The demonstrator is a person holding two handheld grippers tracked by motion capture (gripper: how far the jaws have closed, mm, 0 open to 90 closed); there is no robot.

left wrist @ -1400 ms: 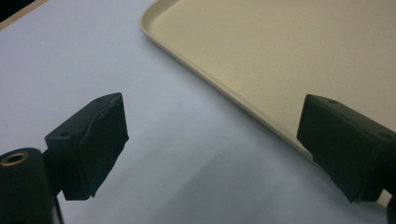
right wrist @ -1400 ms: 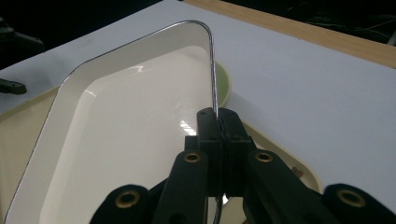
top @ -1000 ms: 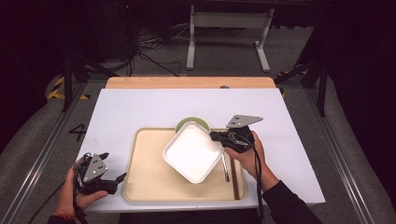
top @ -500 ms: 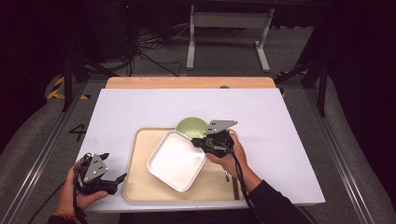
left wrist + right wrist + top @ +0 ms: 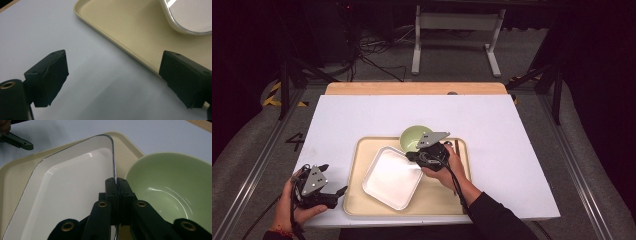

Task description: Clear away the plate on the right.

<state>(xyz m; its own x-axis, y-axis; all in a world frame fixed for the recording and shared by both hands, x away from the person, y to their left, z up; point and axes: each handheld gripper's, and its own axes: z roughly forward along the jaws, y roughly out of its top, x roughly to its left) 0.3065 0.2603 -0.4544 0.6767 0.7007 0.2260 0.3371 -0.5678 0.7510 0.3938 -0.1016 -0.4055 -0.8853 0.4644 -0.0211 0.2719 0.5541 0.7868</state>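
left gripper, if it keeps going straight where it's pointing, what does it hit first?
Probably the near rim of the beige tray, just ahead of the open left gripper over bare table. The white plate lies farther in; depth is uncertain.

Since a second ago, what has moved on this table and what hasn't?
The right gripper, clamped on the white square plate's rim, has carried it leftward and toward the person across the beige tray, uncovering more of the green bowl. The left gripper, open on the table, the tray and the bowl stayed put.
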